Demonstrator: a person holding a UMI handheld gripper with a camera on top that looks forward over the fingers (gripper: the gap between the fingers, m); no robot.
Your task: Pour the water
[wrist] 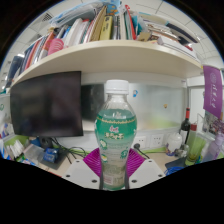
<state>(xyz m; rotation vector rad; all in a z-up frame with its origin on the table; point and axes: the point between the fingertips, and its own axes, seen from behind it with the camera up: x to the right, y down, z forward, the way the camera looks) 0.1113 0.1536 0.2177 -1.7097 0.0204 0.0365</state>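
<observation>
Now, bottle: a clear plastic water bottle (116, 135) with a green label stands upright and fills the middle of the gripper view, right between the two fingers.
Cap: the pale cap (117, 87) is on, so nothing has been opened for pouring as far as I can see.
Jaws: the gripper (114, 163) has its magenta pads (93, 161) pressed against either side of the bottle's lower half, so I'd call it clenched on the bottle.
Lift: the bottle's base is cut off from sight, so whether it rests on the bench or hangs in the air, I cannot tell.
Bench: a cluttered white bench (70, 168) runs behind, with cables and small blue and green items off to one side.
Monitor: a dark monitor (45, 104) sits beyond the bottle, screen off.
Shelf: a long shelf (100, 58) overhead carries a row of books (75, 32).
Receiver: no cup or glass shows clearly; a dark bottle (184, 130) stands farther back on the other side.
Progress: early, by my reading. The grasp looks made; tilting and the pour itself are not yet done, and the target has yet to show.
</observation>
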